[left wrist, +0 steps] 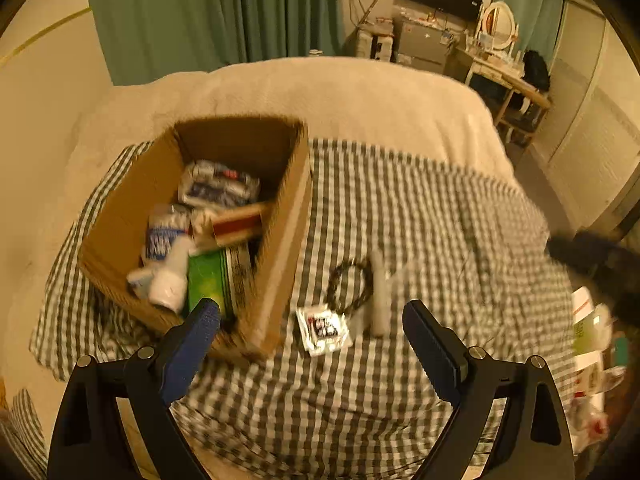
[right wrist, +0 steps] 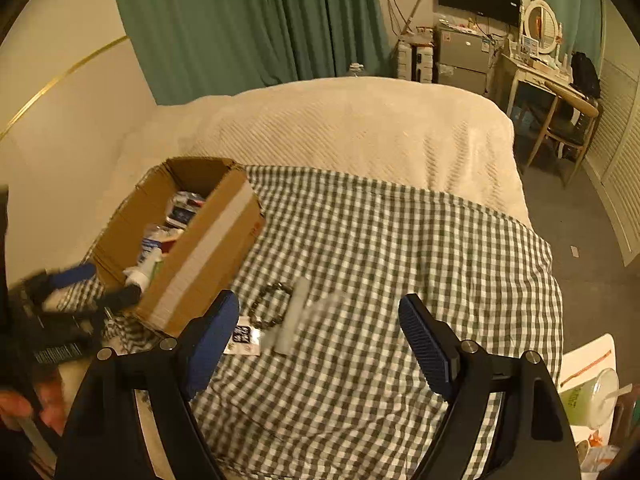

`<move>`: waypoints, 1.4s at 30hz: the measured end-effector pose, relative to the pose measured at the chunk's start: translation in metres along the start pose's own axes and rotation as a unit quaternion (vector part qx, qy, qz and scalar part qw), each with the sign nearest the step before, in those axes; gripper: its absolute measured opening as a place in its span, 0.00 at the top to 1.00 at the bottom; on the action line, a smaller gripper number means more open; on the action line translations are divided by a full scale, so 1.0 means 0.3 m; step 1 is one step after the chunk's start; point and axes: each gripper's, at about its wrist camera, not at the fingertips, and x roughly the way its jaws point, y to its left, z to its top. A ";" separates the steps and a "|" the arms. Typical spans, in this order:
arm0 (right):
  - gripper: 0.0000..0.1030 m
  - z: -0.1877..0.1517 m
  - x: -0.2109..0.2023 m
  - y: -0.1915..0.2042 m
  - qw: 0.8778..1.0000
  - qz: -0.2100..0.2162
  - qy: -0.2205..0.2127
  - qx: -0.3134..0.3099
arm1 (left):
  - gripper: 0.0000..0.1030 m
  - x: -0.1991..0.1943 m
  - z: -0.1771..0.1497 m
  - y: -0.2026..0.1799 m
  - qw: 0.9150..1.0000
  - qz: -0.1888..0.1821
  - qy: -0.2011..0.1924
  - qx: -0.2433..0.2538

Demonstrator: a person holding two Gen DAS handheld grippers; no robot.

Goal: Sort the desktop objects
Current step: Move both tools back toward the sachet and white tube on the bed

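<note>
Left wrist view: the left gripper [left wrist: 312, 320] stood wide open and held nothing, its blue pads apart over the checked cloth [left wrist: 400, 220]. The box [left wrist: 280, 240] sat at about ten o'clock from the jaws, already part-filled with packets and a white bottle. Just past the fingertips, around twelve o'clock, lay three loose things close together: a small packet [left wrist: 324, 330], a dark beaded bracelet [left wrist: 348, 286] and a pale tube [left wrist: 380, 300]. The tube touched or nearly touched the bracelet; blur hid which.

Right wrist view: the right gripper [right wrist: 320, 316] was likewise wide open and empty. The same packet [right wrist: 242, 338], bracelet [right wrist: 270, 306] and tube [right wrist: 296, 312] lay at eleven to twelve o'clock, with the box [right wrist: 208, 256] at ten. The left gripper [right wrist: 96, 284] showed blurred at nine o'clock by the box's near corner.

All three looked light. The tube seemed stiff and perhaps slick, best pinched across its middle. The bracelet would sag and slip, so one side of the loop should be nipped firmly. The flat packet would need an edge grip against the soft cloth.
</note>
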 end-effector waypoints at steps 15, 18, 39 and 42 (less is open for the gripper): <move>0.39 -0.050 0.079 0.109 0.998 0.004 0.031 -0.061 | 0.08 0.255 -0.320 -0.074 1.000 0.001 0.007 0.010; 0.42 -0.063 0.132 0.129 0.996 0.002 0.052 -0.071 | 0.08 0.285 -0.312 -0.093 1.000 0.001 0.000 0.020; 0.57 -0.125 0.603 0.052 0.989 0.023 0.144 -0.030 | 0.08 0.526 -0.285 0.057 0.991 -0.019 0.012 -0.134; 0.57 -0.138 0.679 0.074 0.986 0.035 0.162 -0.031 | 0.08 0.536 -0.297 0.043 0.993 -0.011 0.014 -0.118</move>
